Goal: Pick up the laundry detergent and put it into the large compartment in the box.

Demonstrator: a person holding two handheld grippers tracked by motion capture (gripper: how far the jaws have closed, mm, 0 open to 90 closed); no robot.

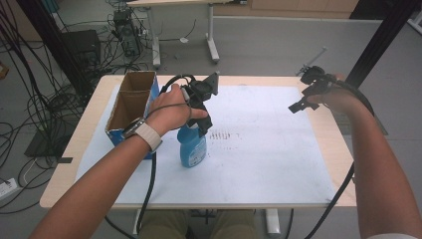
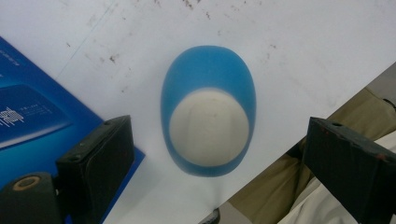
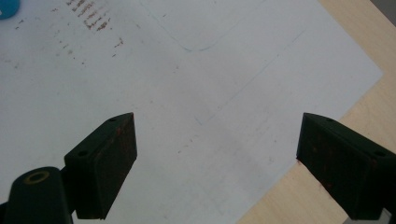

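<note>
left claw (image 2: 212, 154) open above blue bottle (image 2: 208, 112)

Landmark: white mat (image 1: 268, 164) covering the wooden table (image 1: 64, 169).
Cardboard box (image 1: 130, 104): open, blue-sided, on the mat's left edge.
Cables (image 1: 30, 109): on the floor, left of the mat.

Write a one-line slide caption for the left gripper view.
Open left gripper poised directly above a blue bottle standing on the white table.

My wooden table (image 1: 69, 164) stands on grey floor (image 1: 278, 45); cables (image 1: 30, 114) sprawl left, another table's legs (image 1: 211, 42) behind.
</note>
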